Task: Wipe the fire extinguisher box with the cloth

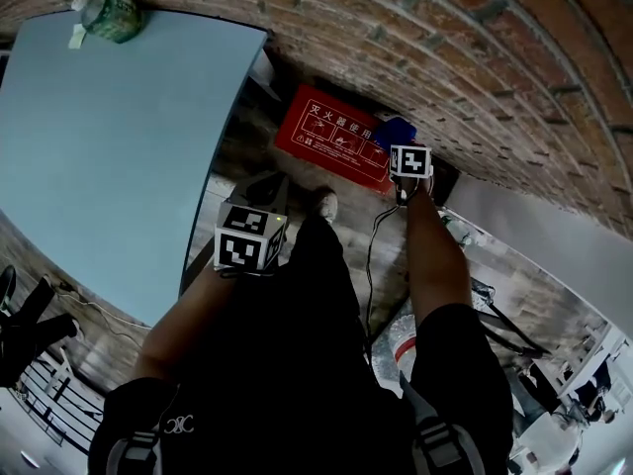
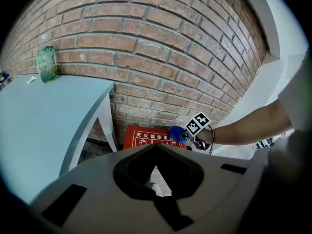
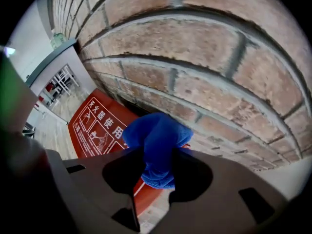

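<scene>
One bunched, fuzzy blue cloth (image 3: 157, 139) sits pinched in the right tongs (image 3: 158, 155); left tongs (image 2: 156, 147) closed.

Blue cloth (image 3: 158, 140) at end of red box (image 3: 95, 126)

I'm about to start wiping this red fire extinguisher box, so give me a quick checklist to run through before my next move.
1. The cloth is clamped in the right gripper: ok.
2. The cloth is over the fire extinguisher box, at its corner by the brick wall: ok.
3. The cloth presses on the box: cannot tell.
4. The box's printed face is bare of other things: ok.
5. The left gripper is back from the box, jaws together, empty: ok.
</scene>
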